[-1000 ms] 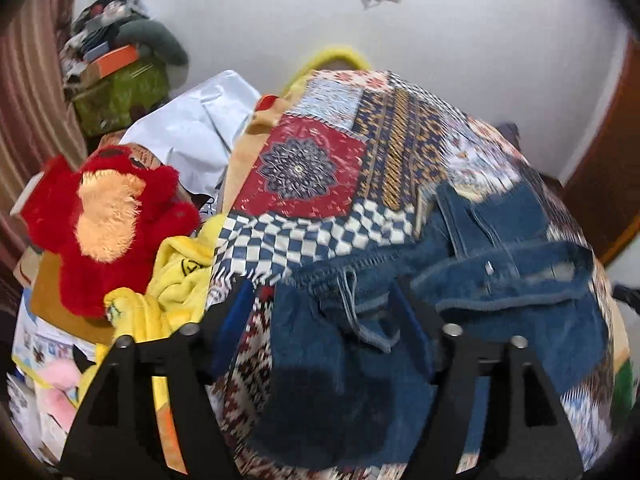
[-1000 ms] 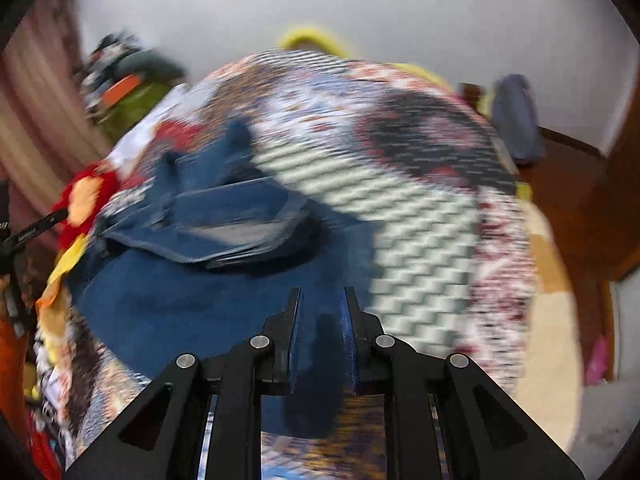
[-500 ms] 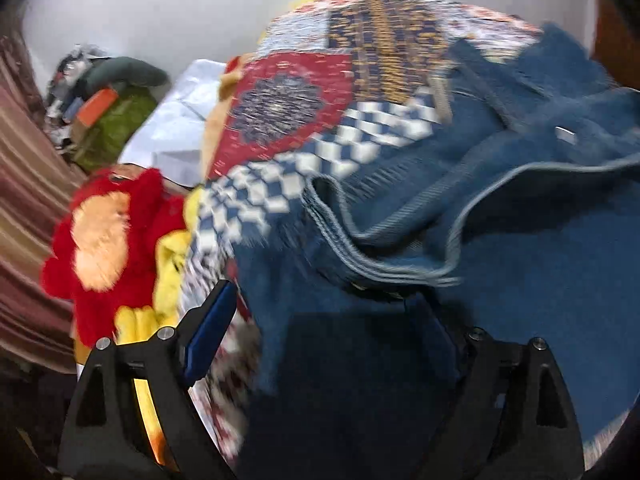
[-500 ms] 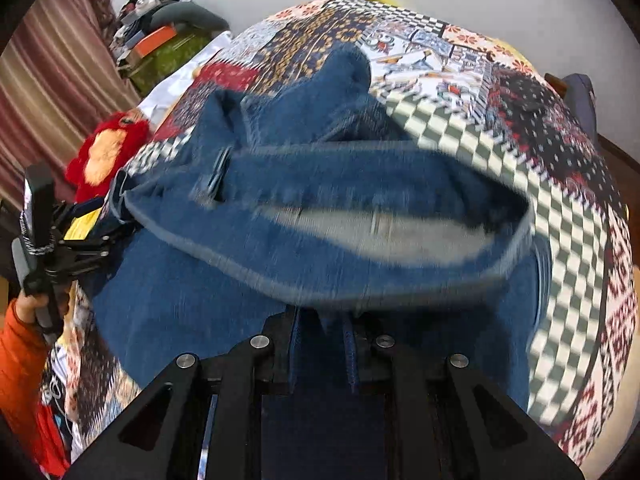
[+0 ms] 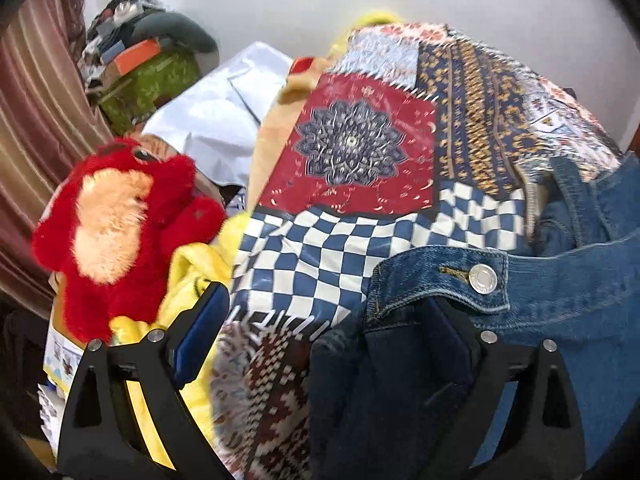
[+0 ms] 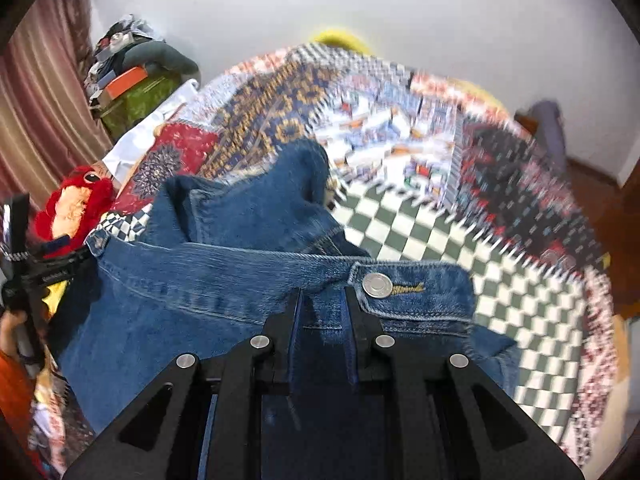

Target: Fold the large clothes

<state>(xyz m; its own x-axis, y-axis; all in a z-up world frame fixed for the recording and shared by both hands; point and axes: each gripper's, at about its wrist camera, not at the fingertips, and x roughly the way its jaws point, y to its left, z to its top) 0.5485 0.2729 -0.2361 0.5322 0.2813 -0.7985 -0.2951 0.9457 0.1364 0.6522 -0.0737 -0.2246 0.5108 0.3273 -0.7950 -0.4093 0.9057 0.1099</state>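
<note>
Denim jacket (image 6: pixel 224 280) lies on my patchwork bed (image 6: pixel 500 248); right tongs (image 6: pixel 322 300) pinch its hem for folding, left tongs (image 5: pixel 340 320) have just been opening, releasing theirs.

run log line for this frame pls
task: fold jeans | left gripper: jaws just opened wide, denim between them, unpinched | right gripper: shut on waistband | surface: patchwork bedspread
</note>
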